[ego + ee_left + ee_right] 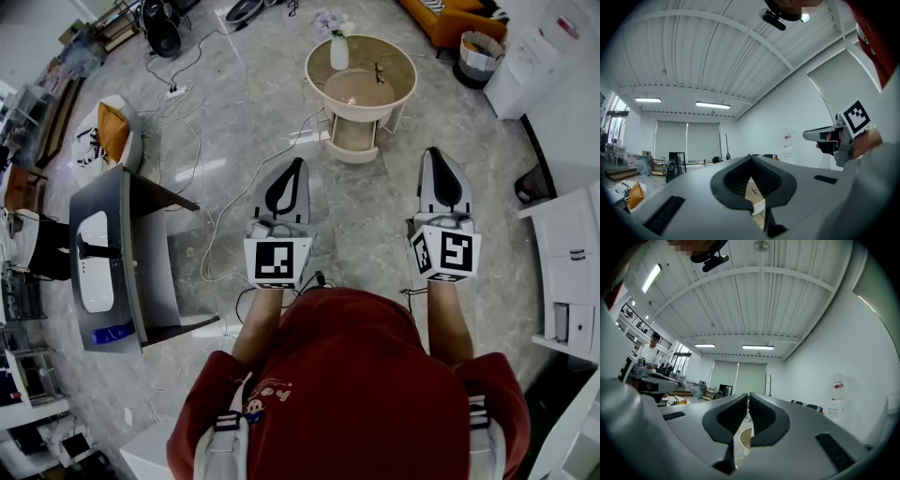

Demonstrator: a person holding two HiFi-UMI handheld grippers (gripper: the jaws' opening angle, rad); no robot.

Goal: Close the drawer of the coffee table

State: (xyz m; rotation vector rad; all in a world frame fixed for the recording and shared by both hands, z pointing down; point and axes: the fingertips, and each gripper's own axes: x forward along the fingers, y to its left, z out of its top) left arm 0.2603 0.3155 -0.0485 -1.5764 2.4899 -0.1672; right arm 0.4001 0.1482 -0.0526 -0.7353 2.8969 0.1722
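Note:
The round beige coffee table stands ahead on the stone floor. Its drawer is pulled out towards me. A white vase of flowers and a pair of glasses sit on its top. My left gripper is held level, short of the drawer and a little to its left, shut and empty. My right gripper is level to the drawer's right, shut with nothing between its jaws. A slice of the table shows under the left jaws, and its rim under the right jaws.
A grey desk stands at the left, with a cushioned chair behind it. Cables and a power strip lie across the floor between me and the table. White cabinets line the right side. A wicker basket and an orange sofa stand beyond.

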